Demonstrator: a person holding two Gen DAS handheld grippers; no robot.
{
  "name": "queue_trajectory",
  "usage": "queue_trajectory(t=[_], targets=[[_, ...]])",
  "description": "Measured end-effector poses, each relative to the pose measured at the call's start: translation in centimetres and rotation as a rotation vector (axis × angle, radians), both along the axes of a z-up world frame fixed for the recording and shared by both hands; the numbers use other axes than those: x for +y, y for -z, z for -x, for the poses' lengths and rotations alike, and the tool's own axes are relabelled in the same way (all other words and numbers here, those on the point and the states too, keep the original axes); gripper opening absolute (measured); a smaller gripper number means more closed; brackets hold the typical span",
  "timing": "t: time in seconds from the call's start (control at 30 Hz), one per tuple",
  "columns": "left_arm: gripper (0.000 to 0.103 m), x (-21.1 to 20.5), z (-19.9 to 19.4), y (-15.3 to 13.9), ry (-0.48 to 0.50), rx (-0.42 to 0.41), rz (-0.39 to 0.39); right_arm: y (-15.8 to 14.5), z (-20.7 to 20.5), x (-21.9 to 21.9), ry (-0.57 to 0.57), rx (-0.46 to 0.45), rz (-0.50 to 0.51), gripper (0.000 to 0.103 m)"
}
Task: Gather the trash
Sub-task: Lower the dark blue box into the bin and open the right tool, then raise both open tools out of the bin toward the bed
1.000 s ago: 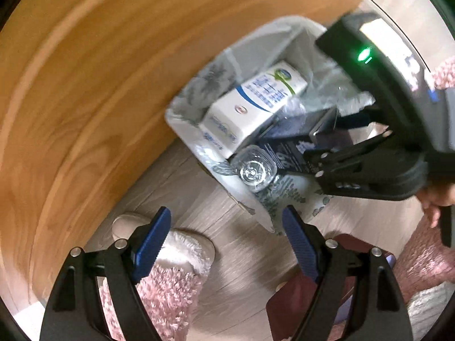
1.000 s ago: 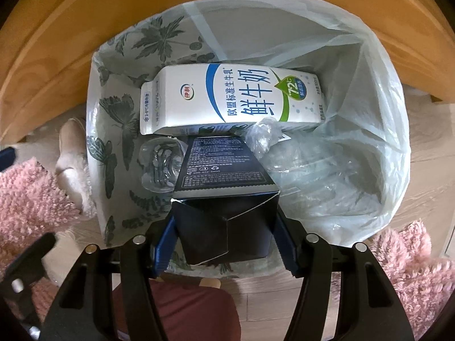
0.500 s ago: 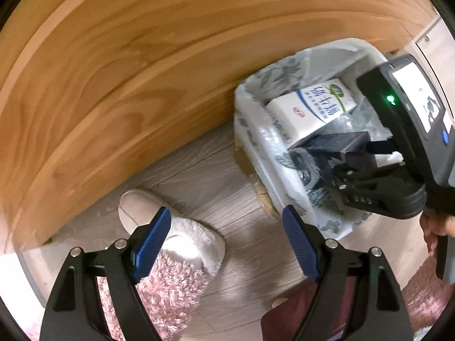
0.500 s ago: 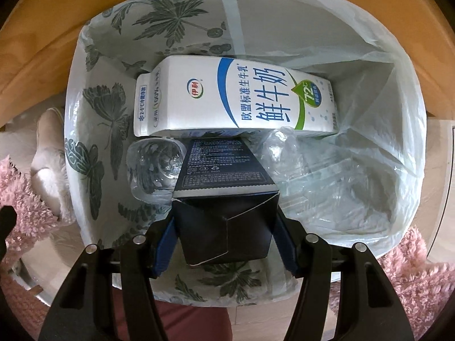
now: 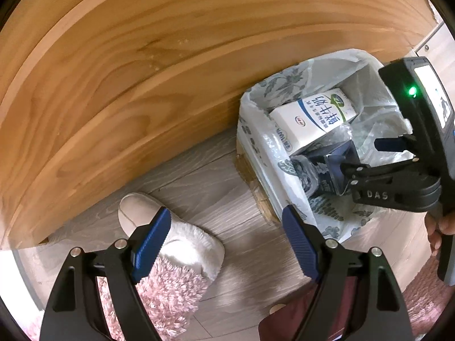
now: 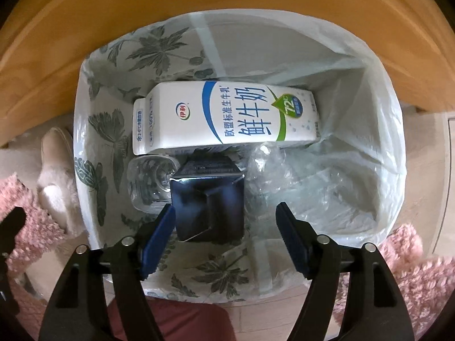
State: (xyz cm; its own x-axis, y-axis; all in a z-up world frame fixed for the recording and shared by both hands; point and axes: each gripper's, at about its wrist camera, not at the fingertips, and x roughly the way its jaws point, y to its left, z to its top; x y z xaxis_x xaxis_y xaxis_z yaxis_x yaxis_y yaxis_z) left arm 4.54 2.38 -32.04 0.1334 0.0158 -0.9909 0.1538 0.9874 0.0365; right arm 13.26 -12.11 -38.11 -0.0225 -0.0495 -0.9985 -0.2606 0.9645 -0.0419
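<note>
Lined bin (image 6: 378,130) holds a milk carton (image 6: 227,119), a clear bottle (image 6: 148,182), and the dark box (image 6: 209,199), seemingly dropped free. Right gripper (image 6: 224,236) has just been opening, pads clear. Left gripper (image 5: 221,244) hangs released, empty, over floor beside the bin rim.

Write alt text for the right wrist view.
The right gripper hangs open over a lined trash bin, its jaws just opened, a dark carton dropping free between them. Inside lie a white milk carton and a clear plastic bottle.
</note>
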Motion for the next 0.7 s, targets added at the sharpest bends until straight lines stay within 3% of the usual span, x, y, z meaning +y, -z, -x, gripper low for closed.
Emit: queue_trajectory(t=[0.07,0.27,0.5,0.57,0.7], targets=[[0.078,-0.2,0.0,0.0,0.005,-0.002,0.002,-0.3,0.1,-0.7,0.016,0.004,-0.021,0.07],[0.078,-0.3,0.1,-0.3,0.001,-0.008,0.031,-2.4,0.3,-1.3,0.005,-0.063,-0.051,0.086],[0.078,-0.3,0.2,-0.7,-0.018,-0.013,0.059,-4.9,1.0,-2.2,0.015,-0.094,-0.109,0.095],[0.087,-0.2,0.3,-0.9,-0.021,-0.026,0.06,-5.5,1.4,-2.4,0.002,-0.105,-0.115,0.095],[0.091,-0.6,0.6,-1.9,-0.015,-0.058,0.084,-5.6,1.9,-2.6,0.002,-0.126,-0.126,0.095]])
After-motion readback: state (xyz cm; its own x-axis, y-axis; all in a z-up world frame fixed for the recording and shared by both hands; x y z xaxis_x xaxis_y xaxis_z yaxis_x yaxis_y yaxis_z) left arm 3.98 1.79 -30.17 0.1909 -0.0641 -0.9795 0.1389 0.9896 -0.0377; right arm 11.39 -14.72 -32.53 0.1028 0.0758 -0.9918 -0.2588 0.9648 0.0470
